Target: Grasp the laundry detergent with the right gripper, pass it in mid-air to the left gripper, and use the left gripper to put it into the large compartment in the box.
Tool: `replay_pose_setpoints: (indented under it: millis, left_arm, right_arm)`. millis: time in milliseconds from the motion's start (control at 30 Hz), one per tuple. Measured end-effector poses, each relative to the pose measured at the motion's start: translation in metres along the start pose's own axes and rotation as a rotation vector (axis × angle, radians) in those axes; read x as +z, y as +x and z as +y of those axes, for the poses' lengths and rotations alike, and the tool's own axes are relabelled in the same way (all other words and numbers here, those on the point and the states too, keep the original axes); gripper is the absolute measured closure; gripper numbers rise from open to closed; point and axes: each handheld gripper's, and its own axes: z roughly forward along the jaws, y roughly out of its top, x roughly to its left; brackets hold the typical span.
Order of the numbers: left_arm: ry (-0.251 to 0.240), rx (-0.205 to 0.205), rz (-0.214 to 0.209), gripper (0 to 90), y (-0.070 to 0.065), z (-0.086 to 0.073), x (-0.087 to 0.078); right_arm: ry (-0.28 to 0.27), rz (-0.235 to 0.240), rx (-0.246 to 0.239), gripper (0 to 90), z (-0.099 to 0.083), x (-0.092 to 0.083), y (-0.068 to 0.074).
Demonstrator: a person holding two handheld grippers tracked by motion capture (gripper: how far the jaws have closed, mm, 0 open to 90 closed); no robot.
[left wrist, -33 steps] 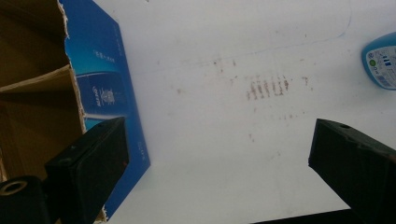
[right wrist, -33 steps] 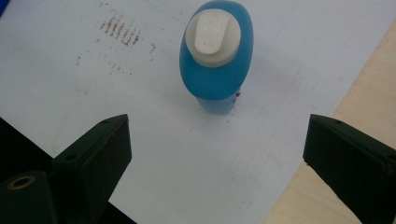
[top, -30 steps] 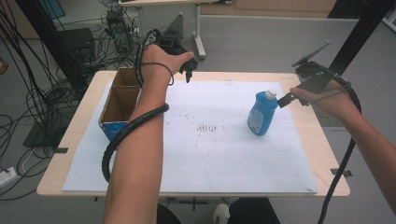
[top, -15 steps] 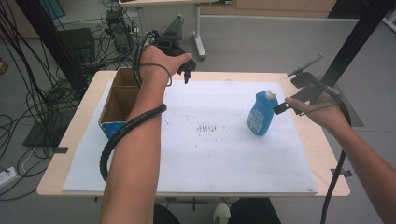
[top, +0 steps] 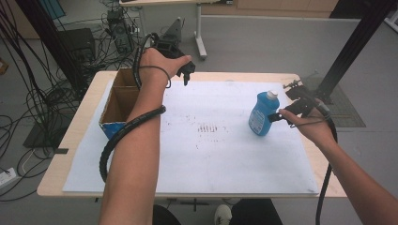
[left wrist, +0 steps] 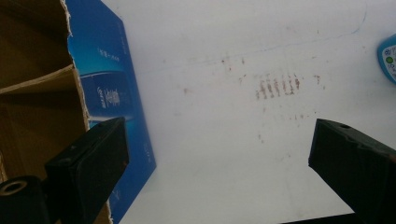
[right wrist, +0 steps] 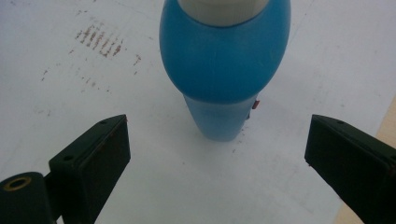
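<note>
One blue bottle (top: 261, 115) w/ white cap stands upright on the white sheet (top: 225, 154), right of centre, toward the far half of the table (top: 80, 126). Right gripper (top: 278, 117) sits just beside it on the right, level w/ its body; in the right gripper view the bottle (right wrist: 224, 60) stands ahead between the two jaws, which are spread wide & touch nothing. Nothing between jaws & bottle, sheet bare there. Small label on the bottle side facing the centre, print too small to read. Faint reddish-brown marks (top: 209, 127) on the sheet at mid-table, left of the bottle, well apart from it. One open cardboard box (top: 118, 104) at the left edge, brown inside w/ a divider making 2 compartments, blue outside wall (left wrist: 112, 93) w/ white writing, not legible. Left gripper (top: 184, 70) is held high over the far edge, just right of the box's far end; jaws wide apart, holding nothing, seen in the left gripper view over box wall & sheet. Count: 1 bottle, 1 box, 2 grippers. Floor beyond: many black cables (top: 28, 84), far left.
</note>
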Motion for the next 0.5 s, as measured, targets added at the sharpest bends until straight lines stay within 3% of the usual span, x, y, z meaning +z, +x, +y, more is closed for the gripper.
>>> replay_pose_setpoints:
  millis: [500]
  left_arm:
    - [0.004,0.005,-0.005,5.6,-0.002,0.003,0.006]
  right_arm:
    - [-0.116,-0.003,0.011,3.8,-0.022,0.027,0.001]
